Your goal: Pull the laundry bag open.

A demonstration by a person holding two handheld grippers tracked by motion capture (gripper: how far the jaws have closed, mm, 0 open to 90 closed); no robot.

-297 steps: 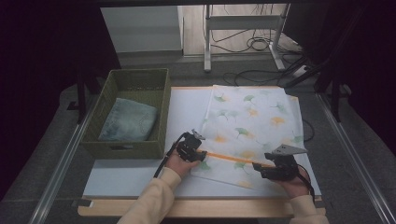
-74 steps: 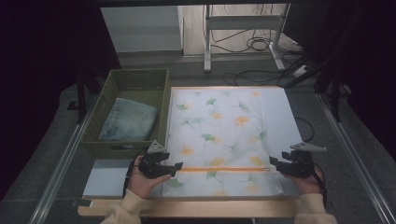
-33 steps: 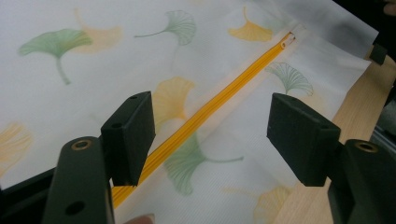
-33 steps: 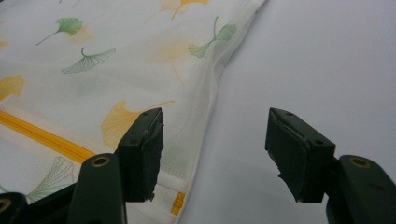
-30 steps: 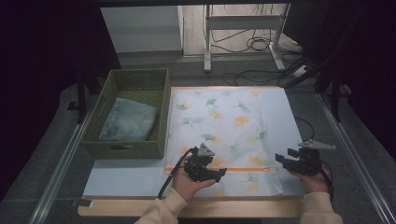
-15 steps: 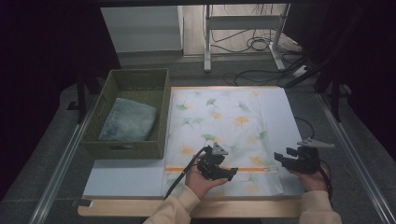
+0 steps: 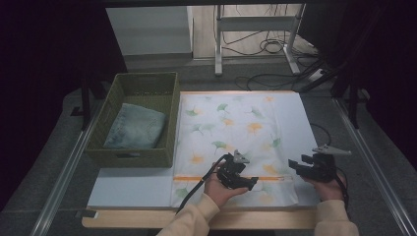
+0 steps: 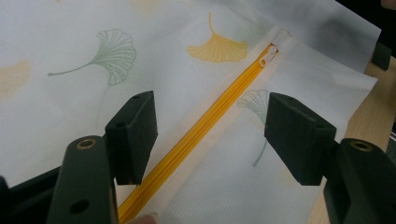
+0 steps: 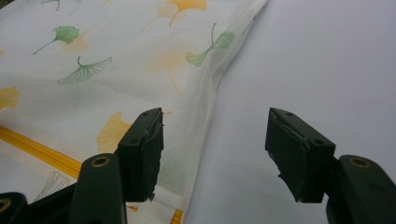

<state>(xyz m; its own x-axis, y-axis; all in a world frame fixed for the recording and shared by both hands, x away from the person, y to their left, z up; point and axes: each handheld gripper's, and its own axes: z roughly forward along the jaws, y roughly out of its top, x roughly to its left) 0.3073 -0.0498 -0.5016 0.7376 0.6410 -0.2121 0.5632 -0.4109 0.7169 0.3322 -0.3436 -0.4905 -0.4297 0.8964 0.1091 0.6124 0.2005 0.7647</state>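
A white cloth cover point(image 7: 236, 123) printed with green and orange ginkgo leaves lies flat on the white mat. An orange zipper point(image 7: 196, 178) crosses it near the front edge. My left gripper point(image 7: 247, 181) hovers over the zipper's right half, open. In the left gripper view the zipper point(image 8: 210, 126) passes between the spread jaws and its pull tab point(image 8: 264, 59) lies ahead, near the cover's end. My right gripper point(image 7: 296, 166) stands open at the cover's right edge. In the right gripper view, one finger point(image 9: 142, 149) is above the cloth edge point(image 9: 212, 102) and the other above bare mat.
A green woven basket point(image 7: 167, 123) with a folded blue-grey garment point(image 7: 135, 128) stands left of the cover. The white mat point(image 7: 133, 184) lies on a wooden board point(image 7: 147, 221) at the front. Cables and a metal stand point(image 7: 216, 44) are on the floor beyond the table.
My left gripper has slid rightwards along the zipper toward the right gripper. The right gripper has held still. Earlier the cover was spread out flat from a rumpled state.
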